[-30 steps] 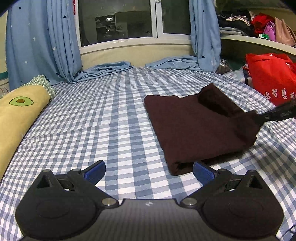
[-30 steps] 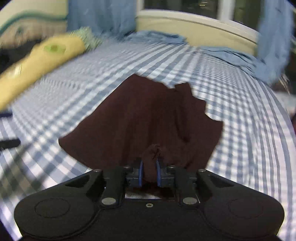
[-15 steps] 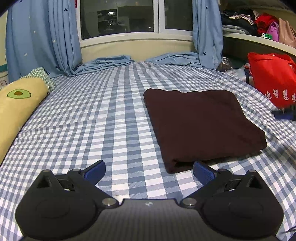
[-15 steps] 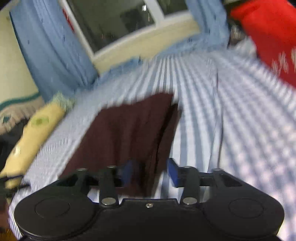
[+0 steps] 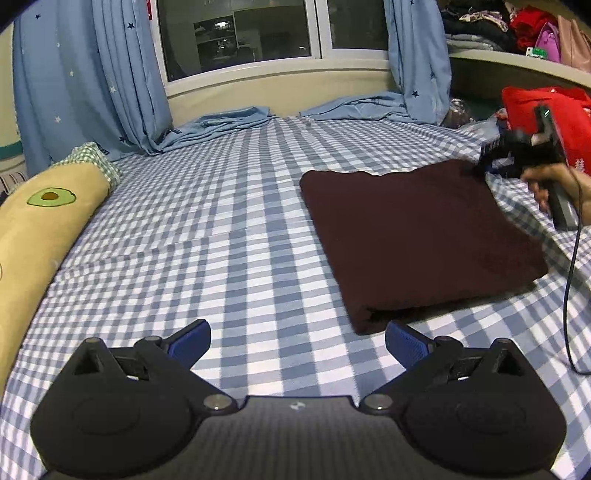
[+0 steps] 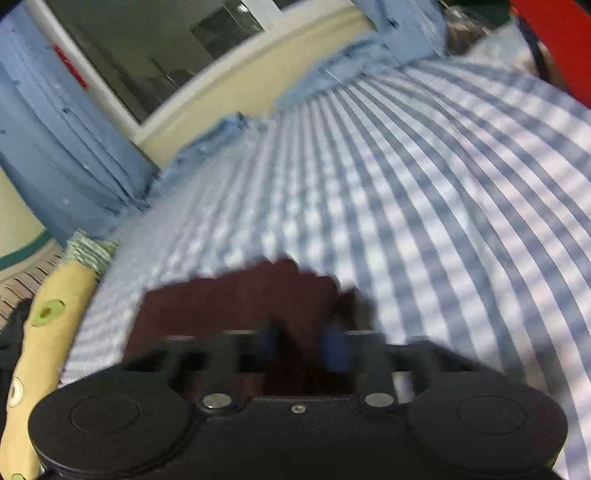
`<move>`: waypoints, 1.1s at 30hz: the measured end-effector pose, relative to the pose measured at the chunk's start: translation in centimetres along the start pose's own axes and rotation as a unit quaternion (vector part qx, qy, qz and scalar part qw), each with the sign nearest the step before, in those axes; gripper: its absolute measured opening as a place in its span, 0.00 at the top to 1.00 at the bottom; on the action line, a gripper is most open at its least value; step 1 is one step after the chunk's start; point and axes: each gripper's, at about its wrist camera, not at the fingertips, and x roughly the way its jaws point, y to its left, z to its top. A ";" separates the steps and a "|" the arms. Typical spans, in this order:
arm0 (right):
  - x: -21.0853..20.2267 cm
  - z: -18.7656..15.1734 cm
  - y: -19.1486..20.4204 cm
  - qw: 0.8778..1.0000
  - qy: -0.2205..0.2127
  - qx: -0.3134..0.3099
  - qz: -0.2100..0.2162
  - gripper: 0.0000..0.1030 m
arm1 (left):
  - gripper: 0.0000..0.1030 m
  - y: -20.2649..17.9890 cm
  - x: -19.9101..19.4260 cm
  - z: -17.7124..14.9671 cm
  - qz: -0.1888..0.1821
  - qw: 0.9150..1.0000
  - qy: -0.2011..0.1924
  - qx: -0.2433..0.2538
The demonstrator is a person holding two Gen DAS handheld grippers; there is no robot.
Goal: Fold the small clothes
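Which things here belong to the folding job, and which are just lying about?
Job:
- garment, dark maroon, folded flat on the bed
- left gripper, open, empty
- right gripper, at the garment's far corner

Lying about:
- avocado pillow
- red bag
- curtains
- clothes on the shelf

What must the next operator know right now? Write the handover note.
left claw: open, empty, low over the bed, by the near corner of the cloth.
right claw: at the cloth's far right corner; blur hides whether it grips.
Done: the cloth lies folded flat, a neat rectangle.
Left: probably one more fold, if a smaller packet is wanted.
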 end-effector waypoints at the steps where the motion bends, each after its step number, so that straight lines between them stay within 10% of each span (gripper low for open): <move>1: -0.3 0.4 0.2 0.999 -0.020 0.000 0.028 0.89 | 0.01 0.0 0.1 0.1 0.002 1.000 0.000 0.000; 5: 1.3 2.2 -2.2 0.999 -0.020 0.022 0.022 0.89 | 0.01 -0.2 0.5 0.6 -0.002 1.000 0.006 -0.005; 8: 3.9 1.2 -3.6 0.998 0.042 -0.007 -0.050 0.66 | 0.01 -0.7 0.5 0.9 -0.006 1.000 0.003 0.001; 11: 2.2 -0.1 -5.5 0.999 -0.002 0.042 -0.029 0.47 | 0.01 -1.1 0.4 1.1 -0.009 1.000 -0.001 0.006; 20: -11.0 -8.1 -4.5 0.995 0.032 0.013 0.096 0.50 | 0.01 -2.3 0.5 0.9 -0.036 0.999 -0.009 -0.006; 25: -11.2 -11.1 -1.7 0.996 0.054 -0.004 0.065 0.49 | 0.01 -2.6 -0.3 0.3 -0.049 0.999 -0.010 -0.017; 29: -10.0 -11.5 -1.6 0.992 0.066 0.030 0.099 0.81 | 0.01 -2.3 -1.1 -0.1 -0.044 0.999 -0.014 -0.012; 33: -11.3 -11.8 -4.5 0.969 -0.002 0.138 0.207 0.86 | 0.01 -1.8 -1.3 0.1 -0.045 0.999 -0.015 -0.027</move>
